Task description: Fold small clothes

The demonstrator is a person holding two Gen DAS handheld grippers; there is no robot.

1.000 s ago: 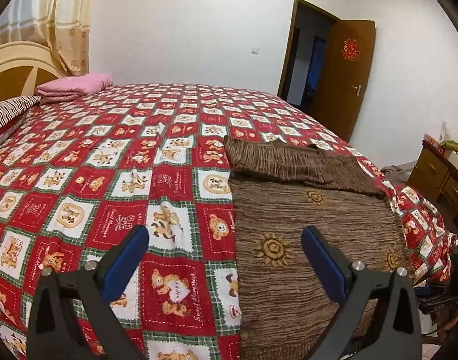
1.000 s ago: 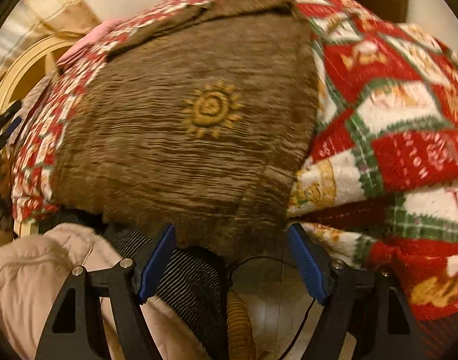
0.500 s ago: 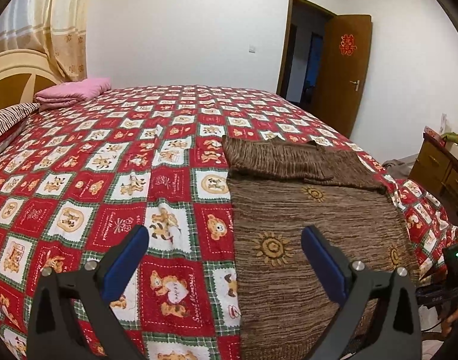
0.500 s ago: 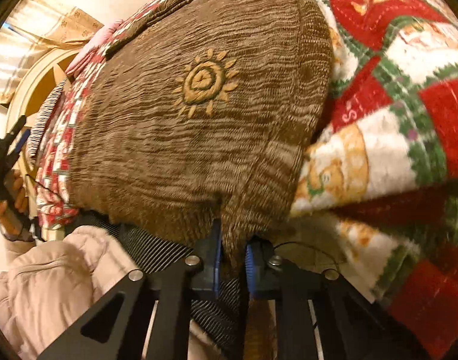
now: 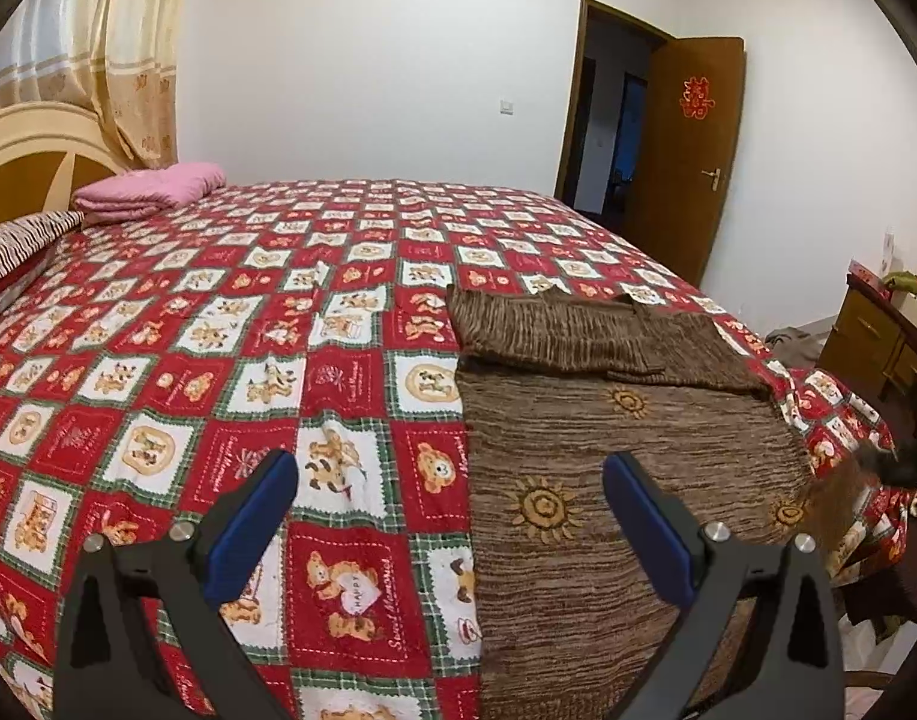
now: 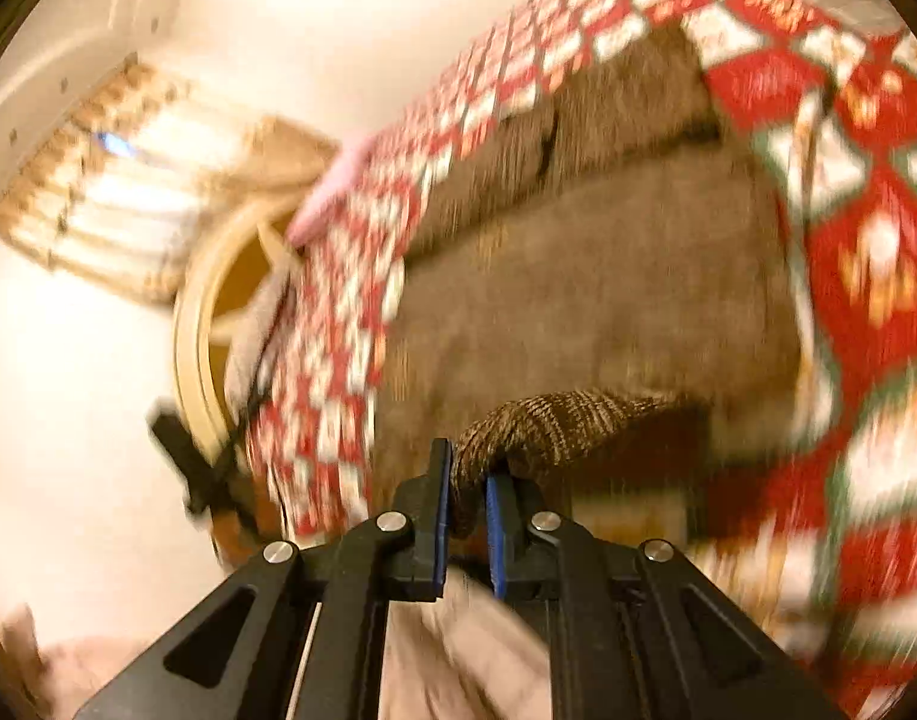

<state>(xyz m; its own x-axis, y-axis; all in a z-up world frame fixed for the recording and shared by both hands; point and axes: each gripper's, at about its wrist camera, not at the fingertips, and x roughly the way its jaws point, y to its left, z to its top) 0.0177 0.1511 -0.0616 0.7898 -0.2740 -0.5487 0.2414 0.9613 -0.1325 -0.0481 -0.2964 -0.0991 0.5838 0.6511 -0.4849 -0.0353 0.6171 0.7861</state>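
Note:
A brown knit sweater with yellow sun motifs lies flat on the bed, sleeves folded across its far end, hem hanging over the near edge. My left gripper is open and empty, held above the sweater's left edge near the hem. My right gripper is shut on the sweater's hem corner and lifts it; the right wrist view is blurred. In the left wrist view the right gripper shows dark at the far right, with the lifted corner beside it.
The bed has a red, white and green bear-print quilt. A folded pink cloth and a striped pillow lie by the headboard. A wooden dresser stands right; an open door is behind.
My right gripper closed on the sweater's hem corner and has lifted it up off the bed edge. My left gripper stayed open and shifted only slightly.

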